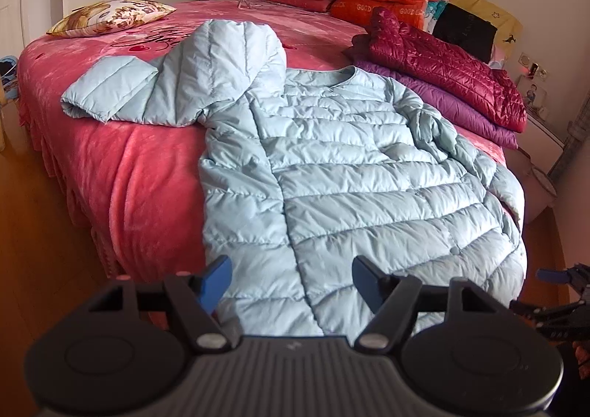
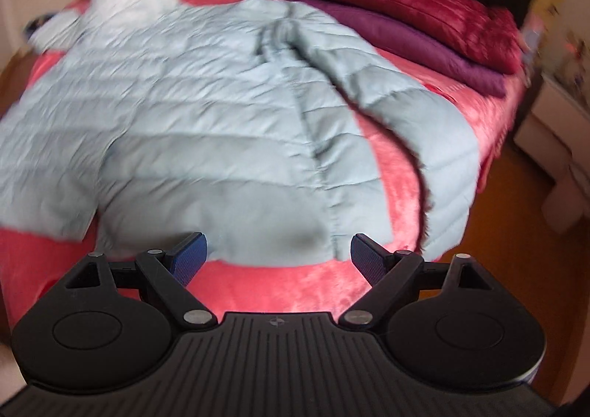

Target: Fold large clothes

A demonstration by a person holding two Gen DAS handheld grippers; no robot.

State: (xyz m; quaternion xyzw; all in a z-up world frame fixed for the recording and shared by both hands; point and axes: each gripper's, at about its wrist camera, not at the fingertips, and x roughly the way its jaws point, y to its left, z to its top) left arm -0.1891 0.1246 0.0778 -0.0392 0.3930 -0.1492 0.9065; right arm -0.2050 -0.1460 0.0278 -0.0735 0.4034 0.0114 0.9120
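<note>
While both claws hang over the near edge of a bed, neither has hold of anything. Seen from its own camera, the left claw (image 1: 291, 282) has its blue-padded fingers spread wide, with the hem of a pale blue padded jacket (image 1: 332, 166) below and beyond them, no pad pressing on it. The right claw (image 2: 278, 256) is also spread wide, its fingers framing the jacket's (image 2: 206, 129) hem and a strip of pink bedspread (image 2: 280, 288), again gripping nothing; this view is blurred. The jacket lies flat and face up on the pink bed (image 1: 125, 166), hem toward the claws, collar away. One sleeve is stretched out to the left with its cuff bent back, and the other lies along the jacket's right side. Beyond it, on the right, a folded dark red jacket (image 1: 442, 59) rests on a folded purple one (image 1: 464, 107). Pillows and folded quilts are stacked at the far end.
</note>
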